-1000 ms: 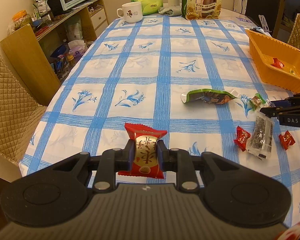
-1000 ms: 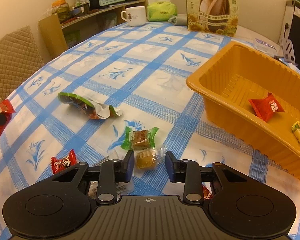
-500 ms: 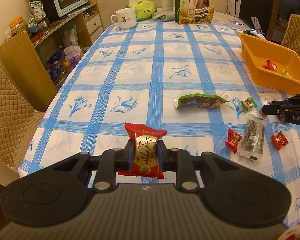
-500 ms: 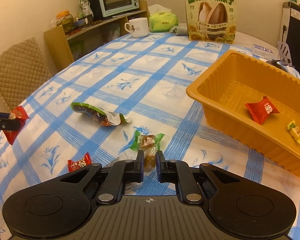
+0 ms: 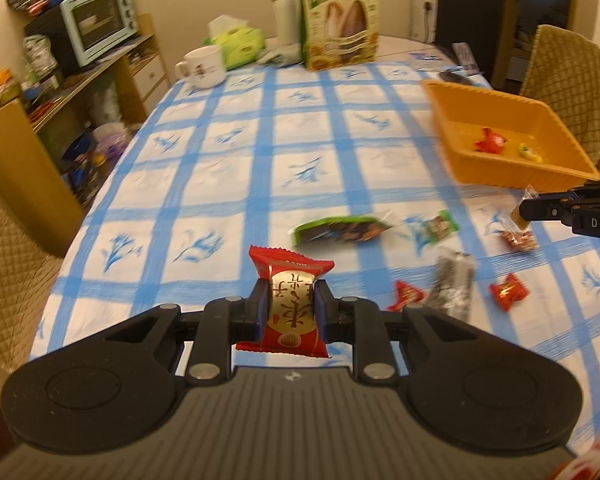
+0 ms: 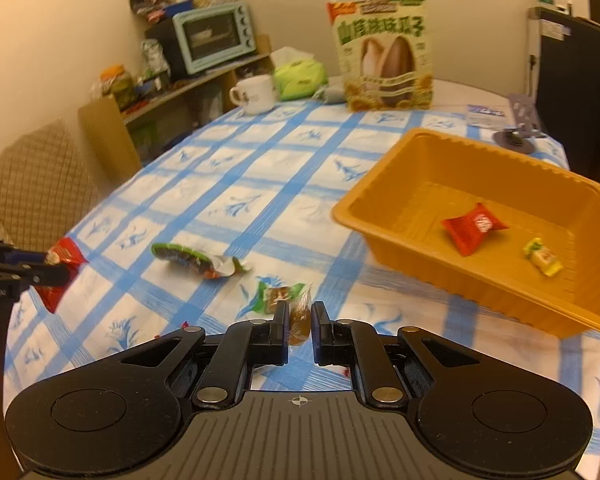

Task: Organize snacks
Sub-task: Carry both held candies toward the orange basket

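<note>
One red packet is clamped in the left gripper, one brown sweet in the right gripper. Two sweets are seen in the orange tray near the table's right edge; the tablecloth beyond is bare.

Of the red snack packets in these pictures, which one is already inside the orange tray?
The red packet with a white logo, lying on the floor of the orange tray beside a small yellow candy. The other red ones are on the tablecloth or held in tongs.

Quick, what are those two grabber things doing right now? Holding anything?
Left gripper: closed on a red snack packet.
Right gripper: jaws just closed on a brown candy in clear wrap.
</note>
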`<state>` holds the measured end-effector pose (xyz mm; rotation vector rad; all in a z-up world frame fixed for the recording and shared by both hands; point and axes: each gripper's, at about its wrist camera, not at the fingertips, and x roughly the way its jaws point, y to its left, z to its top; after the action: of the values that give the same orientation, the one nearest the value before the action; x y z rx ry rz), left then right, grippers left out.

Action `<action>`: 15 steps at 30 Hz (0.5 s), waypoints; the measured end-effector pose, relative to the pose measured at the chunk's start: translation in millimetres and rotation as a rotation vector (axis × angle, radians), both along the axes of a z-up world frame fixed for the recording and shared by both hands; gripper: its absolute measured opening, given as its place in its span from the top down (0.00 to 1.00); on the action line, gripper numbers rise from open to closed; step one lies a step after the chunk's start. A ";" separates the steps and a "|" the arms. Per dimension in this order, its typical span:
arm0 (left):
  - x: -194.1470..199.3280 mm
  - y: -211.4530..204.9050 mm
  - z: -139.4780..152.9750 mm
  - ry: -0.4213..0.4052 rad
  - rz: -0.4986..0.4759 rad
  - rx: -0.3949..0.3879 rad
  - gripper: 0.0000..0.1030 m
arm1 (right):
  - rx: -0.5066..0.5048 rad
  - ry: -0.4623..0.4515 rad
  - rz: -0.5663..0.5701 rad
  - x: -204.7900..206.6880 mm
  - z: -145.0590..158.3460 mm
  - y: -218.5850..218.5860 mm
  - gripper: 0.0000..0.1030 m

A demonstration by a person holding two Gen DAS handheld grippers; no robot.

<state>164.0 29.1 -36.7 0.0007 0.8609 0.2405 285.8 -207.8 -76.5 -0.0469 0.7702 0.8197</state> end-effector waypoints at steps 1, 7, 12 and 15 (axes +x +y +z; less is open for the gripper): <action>2.9 -4.4 1.9 -0.005 -0.014 -0.001 0.79 | 0.008 -0.001 -0.010 -0.8 3.4 -5.7 0.89; 28.1 -35.5 9.8 -0.029 -0.104 -0.007 0.79 | 0.027 -0.014 -0.067 1.4 21.1 -37.0 0.89; 56.3 -66.7 15.6 -0.048 -0.184 -0.020 0.79 | 0.041 -0.026 -0.132 10.3 35.2 -68.4 0.89; 76.1 -85.3 19.9 -0.062 -0.225 -0.020 0.79 | 0.044 -0.041 -0.169 18.5 42.1 -88.2 0.89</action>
<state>240.1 -56.2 -16.8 0.0707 0.7943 0.0203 304.3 -296.0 -34.3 0.0401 0.7065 0.6732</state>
